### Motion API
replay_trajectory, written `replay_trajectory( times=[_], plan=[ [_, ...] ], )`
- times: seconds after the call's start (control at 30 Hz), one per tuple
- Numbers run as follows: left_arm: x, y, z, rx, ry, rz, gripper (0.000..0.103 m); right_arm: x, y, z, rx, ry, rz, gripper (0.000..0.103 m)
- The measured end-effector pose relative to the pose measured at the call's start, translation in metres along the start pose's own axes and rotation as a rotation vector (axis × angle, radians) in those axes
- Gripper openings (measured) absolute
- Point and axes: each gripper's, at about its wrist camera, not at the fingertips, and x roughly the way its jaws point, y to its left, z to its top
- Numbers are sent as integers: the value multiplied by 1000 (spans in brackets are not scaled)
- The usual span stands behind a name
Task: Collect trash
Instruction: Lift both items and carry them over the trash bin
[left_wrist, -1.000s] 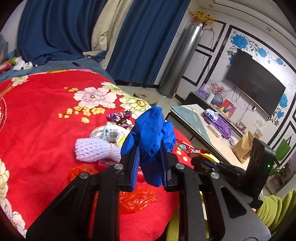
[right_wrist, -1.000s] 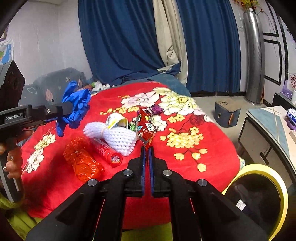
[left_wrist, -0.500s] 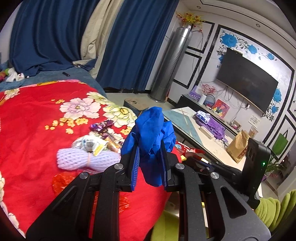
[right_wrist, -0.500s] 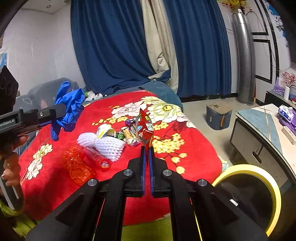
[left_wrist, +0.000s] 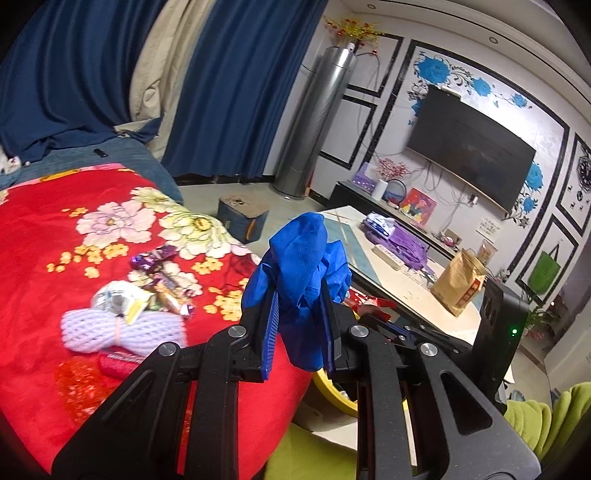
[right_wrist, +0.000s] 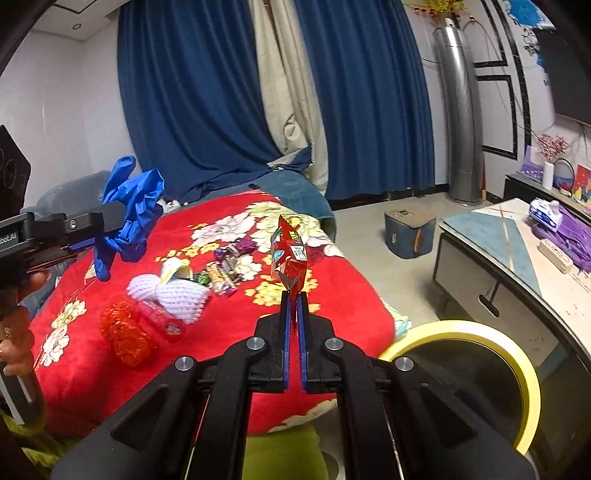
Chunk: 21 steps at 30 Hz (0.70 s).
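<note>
My left gripper (left_wrist: 297, 299) is shut on a crumpled blue glove (left_wrist: 301, 266), held in the air past the edge of the red floral blanket (left_wrist: 44, 258). From the right wrist view the same blue glove (right_wrist: 129, 214) hangs from that gripper at the far left. My right gripper (right_wrist: 293, 306) is shut on a red snack wrapper (right_wrist: 290, 258) that stands up from its tips. A yellow-rimmed bin (right_wrist: 517, 369) sits low at the right. On the blanket lie a white foam net (right_wrist: 170, 293), candy wrappers (right_wrist: 225, 271), a red tube (right_wrist: 162, 321) and red crinkled plastic (right_wrist: 123, 332).
A coffee table (right_wrist: 517, 254) stands right of the bin, with purple items and a brown paper bag (left_wrist: 458, 280) on it. A small blue box (right_wrist: 406, 232) sits on the floor. A tall silver column (right_wrist: 461, 122), blue curtains and a wall TV (left_wrist: 469, 147) stand behind.
Both grippers have swung to the right with their loads, away from the blanket. The bin rim and the coffee table have come further into both views.
</note>
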Motion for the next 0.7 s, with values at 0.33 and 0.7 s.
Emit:
replay_trajectory(
  times=[0.33,0.7],
  plan=[
    [27,-26,3,44,27,-50,14,-15,-29,-6,46,-24,-66,4],
    [52,-53,0,83,57,-91,14,-31,-64,-16,99,-46,-141,4]
  ],
)
